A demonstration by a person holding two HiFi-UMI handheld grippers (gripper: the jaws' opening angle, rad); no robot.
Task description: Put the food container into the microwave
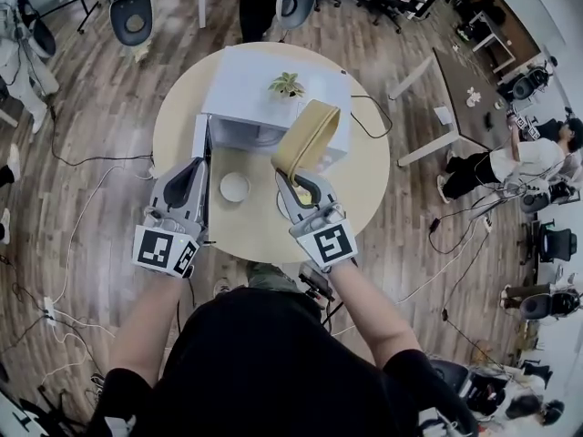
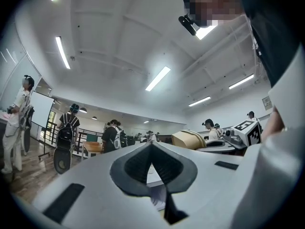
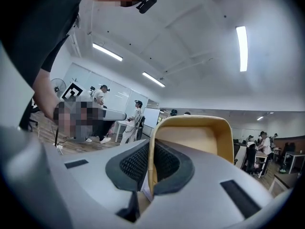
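Observation:
The tan food container (image 1: 310, 139) hangs tilted on its side above the round table (image 1: 364, 198), just in front of the white microwave (image 1: 264, 98). My right gripper (image 1: 296, 182) is shut on its rim; in the right gripper view the container wall (image 3: 200, 142) runs between the two pads (image 3: 133, 163). The microwave door (image 1: 207, 167) stands open toward the left, seen edge-on. My left gripper (image 1: 192, 167) is beside that door, shut, with nothing between its pads (image 2: 138, 166). From the left gripper view the container (image 2: 193, 140) shows off to the right.
A small potted plant (image 1: 288, 85) stands on top of the microwave. A white round dish (image 1: 234, 187) lies on the table between the grippers. Office chairs (image 1: 130, 15), desks (image 1: 469, 89) and several people surround the table; cables (image 1: 82, 217) trail over the wooden floor.

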